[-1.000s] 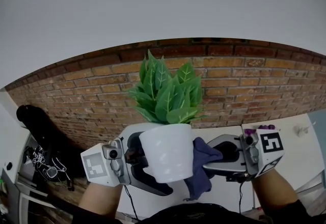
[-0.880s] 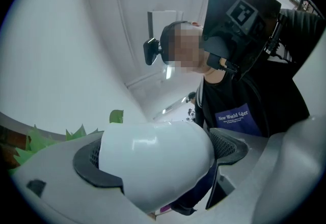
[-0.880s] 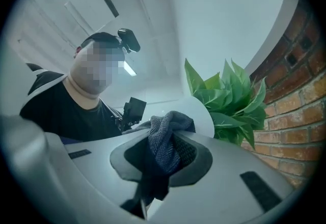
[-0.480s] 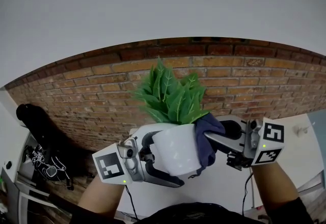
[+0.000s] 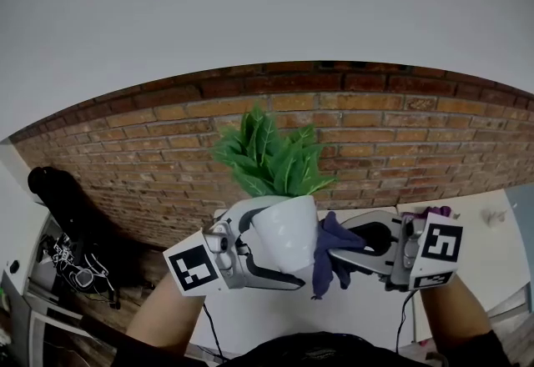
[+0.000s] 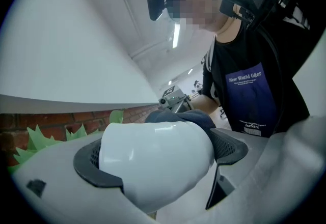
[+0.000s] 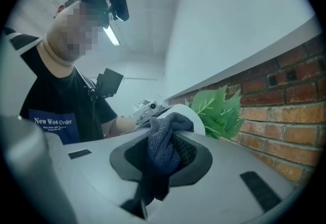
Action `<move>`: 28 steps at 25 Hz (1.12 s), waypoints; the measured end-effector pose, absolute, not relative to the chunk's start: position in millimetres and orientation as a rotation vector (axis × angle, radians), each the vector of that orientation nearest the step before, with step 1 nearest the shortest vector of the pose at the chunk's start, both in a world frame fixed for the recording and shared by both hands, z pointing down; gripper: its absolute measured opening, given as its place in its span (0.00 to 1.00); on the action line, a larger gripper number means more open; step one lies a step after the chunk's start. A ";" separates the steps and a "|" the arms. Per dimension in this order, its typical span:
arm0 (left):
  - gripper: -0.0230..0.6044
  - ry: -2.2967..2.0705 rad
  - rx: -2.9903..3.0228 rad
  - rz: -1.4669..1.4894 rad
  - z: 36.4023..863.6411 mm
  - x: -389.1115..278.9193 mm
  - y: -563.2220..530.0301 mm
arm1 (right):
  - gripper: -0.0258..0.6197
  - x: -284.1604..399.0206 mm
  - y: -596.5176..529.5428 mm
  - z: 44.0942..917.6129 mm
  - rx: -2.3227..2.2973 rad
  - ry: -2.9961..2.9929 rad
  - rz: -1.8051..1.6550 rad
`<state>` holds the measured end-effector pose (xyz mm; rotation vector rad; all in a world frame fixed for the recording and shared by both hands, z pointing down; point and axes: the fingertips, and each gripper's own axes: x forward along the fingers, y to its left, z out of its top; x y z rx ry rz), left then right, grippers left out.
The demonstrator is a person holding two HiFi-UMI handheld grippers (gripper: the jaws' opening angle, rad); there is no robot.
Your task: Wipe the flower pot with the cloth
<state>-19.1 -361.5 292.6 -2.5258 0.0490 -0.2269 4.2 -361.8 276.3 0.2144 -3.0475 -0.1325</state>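
Noted flower pot clamped in left claw, aloft at head-view centre. Observed right claw pinched nearly closed on dark cloth, against pot's 3 o'clock side.

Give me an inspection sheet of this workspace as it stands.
Surface: white table, below the arms.
Job's things: white flower pot with green plant, held off the table; dark blue cloth against the pot's side.
Clutter: small object at the table's far right, too small to identify.
Grippers: left hand-held gripper shut on flower pot; right hand-held gripper shut on cloth.
Cables: black cable below the left gripper, another below the right.
Surroundings: brick wall; dark equipment lower left.
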 end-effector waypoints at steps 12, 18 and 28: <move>0.92 0.068 -2.592 -0.250 292.7 -11.0 -420.6 | 0.13 -23.0 -441.4 243.3 0.522 -2.868 -0.375; 0.92 0.109 -2.508 -0.367 303.0 -14.0 -437.2 | 0.13 -42.3 -426.2 264.7 0.395 -2.775 -0.417; 0.91 0.117 -2.469 -0.417 310.8 -17.1 -437.1 | 0.13 -43.2 -416.2 257.5 0.404 -2.783 -0.444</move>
